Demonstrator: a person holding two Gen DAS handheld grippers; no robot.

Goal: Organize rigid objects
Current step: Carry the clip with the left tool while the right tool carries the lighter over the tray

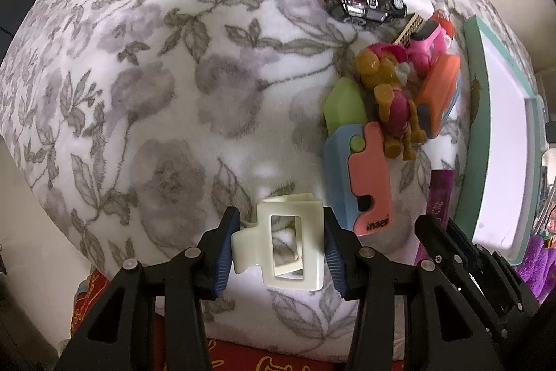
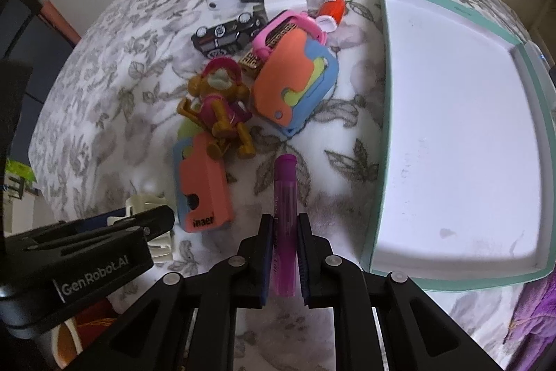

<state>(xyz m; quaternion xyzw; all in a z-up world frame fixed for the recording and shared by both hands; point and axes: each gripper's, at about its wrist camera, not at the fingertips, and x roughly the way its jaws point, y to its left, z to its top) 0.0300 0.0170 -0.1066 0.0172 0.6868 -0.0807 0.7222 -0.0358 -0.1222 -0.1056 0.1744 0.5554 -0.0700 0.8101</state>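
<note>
I'm clamping my right gripper [image 2: 284, 252] on the purple marker [image 2: 285, 225] beside the white tray [image 2: 375, 197], my left gripper [image 1: 278, 252] pinching the cream hair clip [image 1: 281, 249] above the floral blanket [image 1: 156, 93]

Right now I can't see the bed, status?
Left gripper shut on cream plastic hair claw. Right gripper shut on purple marker. Teal-rimmed white tray empty, path clear.
</note>
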